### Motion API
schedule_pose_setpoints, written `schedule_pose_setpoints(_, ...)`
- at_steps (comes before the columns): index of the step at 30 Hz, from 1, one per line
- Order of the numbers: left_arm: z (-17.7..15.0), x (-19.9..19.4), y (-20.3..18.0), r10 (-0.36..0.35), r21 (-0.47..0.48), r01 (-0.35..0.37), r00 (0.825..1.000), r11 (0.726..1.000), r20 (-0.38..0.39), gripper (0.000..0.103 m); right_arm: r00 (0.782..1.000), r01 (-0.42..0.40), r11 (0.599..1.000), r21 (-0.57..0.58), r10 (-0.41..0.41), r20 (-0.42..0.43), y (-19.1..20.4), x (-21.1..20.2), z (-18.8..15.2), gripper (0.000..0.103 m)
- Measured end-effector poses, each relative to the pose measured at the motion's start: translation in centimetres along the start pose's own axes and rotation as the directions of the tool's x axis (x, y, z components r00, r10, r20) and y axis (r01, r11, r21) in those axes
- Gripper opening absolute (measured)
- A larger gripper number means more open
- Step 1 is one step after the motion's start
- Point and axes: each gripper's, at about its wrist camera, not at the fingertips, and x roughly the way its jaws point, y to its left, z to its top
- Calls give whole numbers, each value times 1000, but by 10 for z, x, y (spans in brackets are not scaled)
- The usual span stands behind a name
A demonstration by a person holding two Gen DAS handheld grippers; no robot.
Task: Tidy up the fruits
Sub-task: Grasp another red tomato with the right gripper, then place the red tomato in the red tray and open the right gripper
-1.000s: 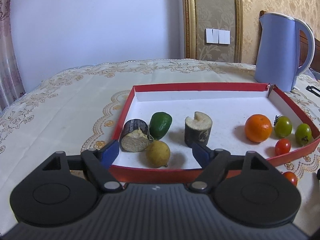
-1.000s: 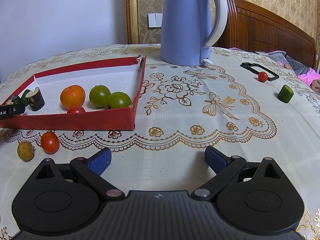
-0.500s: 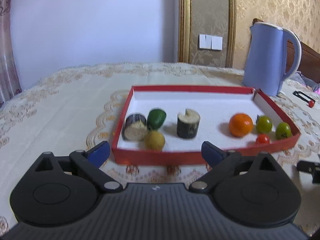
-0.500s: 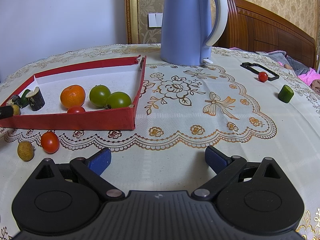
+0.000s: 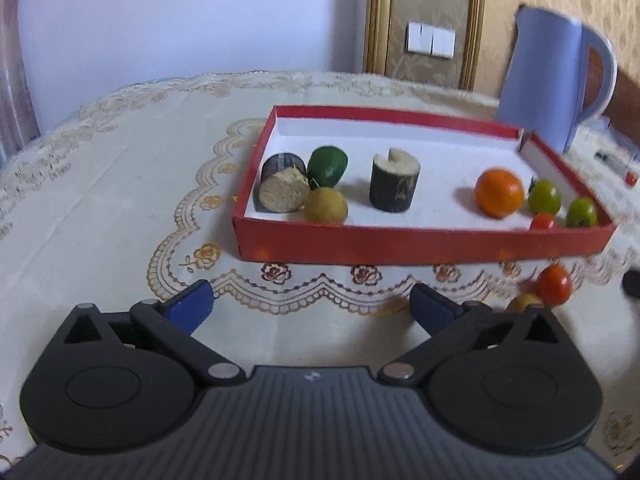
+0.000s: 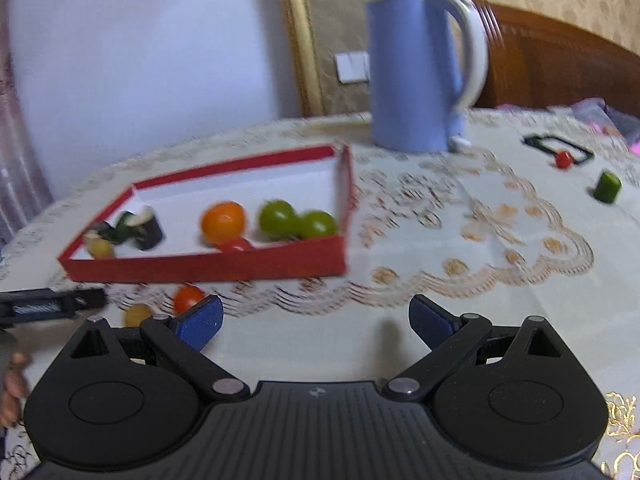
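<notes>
Two loose fruits lie on the lace tablecloth (image 5: 100,184) just in front of the red tray's (image 5: 420,242) near wall: a red tomato (image 5: 554,285) and, touching it on its near left, a small yellow-green fruit (image 5: 525,302). The tray already holds an orange (image 5: 499,193), green tomatoes, a lime and two dark cut stalk pieces. The left gripper (image 5: 310,302) sits near the tray's front, its jaws having just been opening to full spread with nothing between them; the loose pair lies off to its right, close beside its right finger. The right gripper (image 6: 314,320) is also spread wide and empty, and the same pair sits just past its left finger. Both grippers look about equally close. A blue kettle (image 6: 412,72) stands beyond the tray.
</notes>
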Motion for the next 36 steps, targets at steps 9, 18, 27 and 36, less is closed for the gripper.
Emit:
schedule_pose_setpoints(9,-2,-1,0,-2,-3,2,1000,1000,0,103,999,-48,986,-162,44,-28,54,9,4,67)
schedule_pose_setpoints(18,-1,-1,1,-2,-3,2,1000,1000,0,103,995,-74,974,-215,58,-78,73,31,2,51)
schedule_pose_setpoints(27,-1,-1,1,-2,-3,2,1000,1000,0,103,996,-75,965,-251,58,-75,81,38,-4,26)
schedule_pose_setpoints(36,-1,-1,1,-2,-3,2,1000,1000,0,103,999,-48,964,-261,53,11,74,17,1,25)
